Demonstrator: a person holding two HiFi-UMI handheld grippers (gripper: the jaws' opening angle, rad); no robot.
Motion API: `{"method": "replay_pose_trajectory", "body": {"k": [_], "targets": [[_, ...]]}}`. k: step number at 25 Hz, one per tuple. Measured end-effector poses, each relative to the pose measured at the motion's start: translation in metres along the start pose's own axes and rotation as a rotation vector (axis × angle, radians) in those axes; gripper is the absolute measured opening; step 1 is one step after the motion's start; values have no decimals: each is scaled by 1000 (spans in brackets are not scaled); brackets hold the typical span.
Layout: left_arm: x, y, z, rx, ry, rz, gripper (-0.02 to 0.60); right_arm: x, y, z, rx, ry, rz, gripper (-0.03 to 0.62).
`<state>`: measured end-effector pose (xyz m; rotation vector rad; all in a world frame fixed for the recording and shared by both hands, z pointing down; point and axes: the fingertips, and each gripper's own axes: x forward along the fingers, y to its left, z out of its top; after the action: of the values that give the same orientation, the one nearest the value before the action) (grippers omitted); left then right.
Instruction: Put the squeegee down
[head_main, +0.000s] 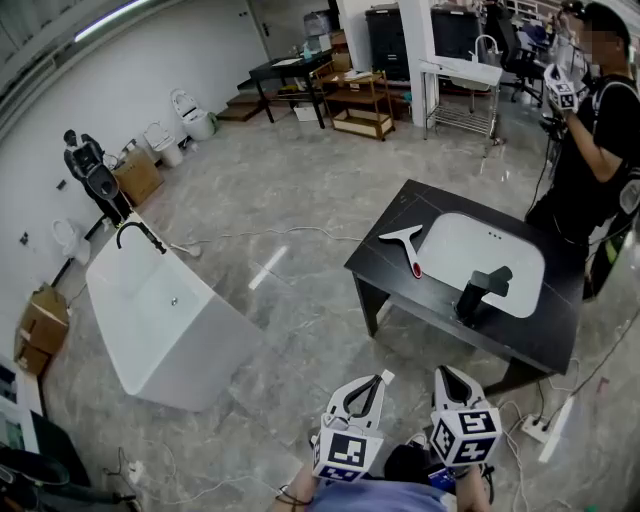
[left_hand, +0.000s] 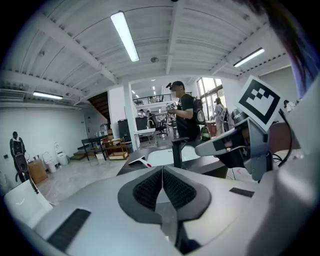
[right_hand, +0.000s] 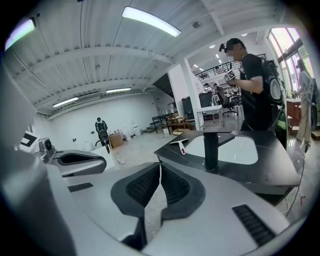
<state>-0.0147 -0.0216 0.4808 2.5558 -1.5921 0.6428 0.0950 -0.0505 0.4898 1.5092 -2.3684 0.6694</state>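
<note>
The squeegee (head_main: 405, 245), white with a red handle tip, lies flat on the black table (head_main: 400, 290), left of the white sink basin (head_main: 485, 260) and apart from both grippers. It also shows in the left gripper view (left_hand: 137, 160) and the right gripper view (right_hand: 179, 144). A black faucet (head_main: 480, 290) stands at the basin's near edge. My left gripper (head_main: 380, 378) and right gripper (head_main: 445, 372) hang side by side short of the table's near edge. Both are shut with pads meeting and nothing between them (left_hand: 162, 180) (right_hand: 160, 185).
A white bathtub (head_main: 160, 320) stands on the floor to the left. A person (head_main: 600, 150) holding grippers stands beyond the table at the right. A power strip (head_main: 540, 425) and cables lie on the floor near the table's right leg. Shelving (head_main: 360, 100) is far back.
</note>
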Motion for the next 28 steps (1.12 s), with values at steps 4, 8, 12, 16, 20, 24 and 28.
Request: {"method": "replay_pose_trajectory", "body": {"k": [4, 8, 12, 16, 20, 24, 28], "targets": [[-21, 19, -12, -1, -5, -26, 18, -3, 36, -11, 2, 14, -19, 25], [-44, 35, -18, -6, -34, -58, 18, -11, 76, -21, -2, 20, -28, 23], [-64, 36, -27, 7, -47, -122, 18, -23, 109, -33, 4, 20, -57, 23], [-83, 38, -36, 26, -68, -182, 18, -32, 134, -45, 18, 7, -92, 21], [-99, 41, -41, 44, -88, -218, 18, -41, 150, -56, 28, -2, -124, 20], [-114, 44, -45, 51, -110, -243, 18, -50, 163, -61, 46, -21, -148, 20], [-123, 42, -44, 62, -138, -268, 18, -57, 171, -66, 57, -32, -161, 18]]}}
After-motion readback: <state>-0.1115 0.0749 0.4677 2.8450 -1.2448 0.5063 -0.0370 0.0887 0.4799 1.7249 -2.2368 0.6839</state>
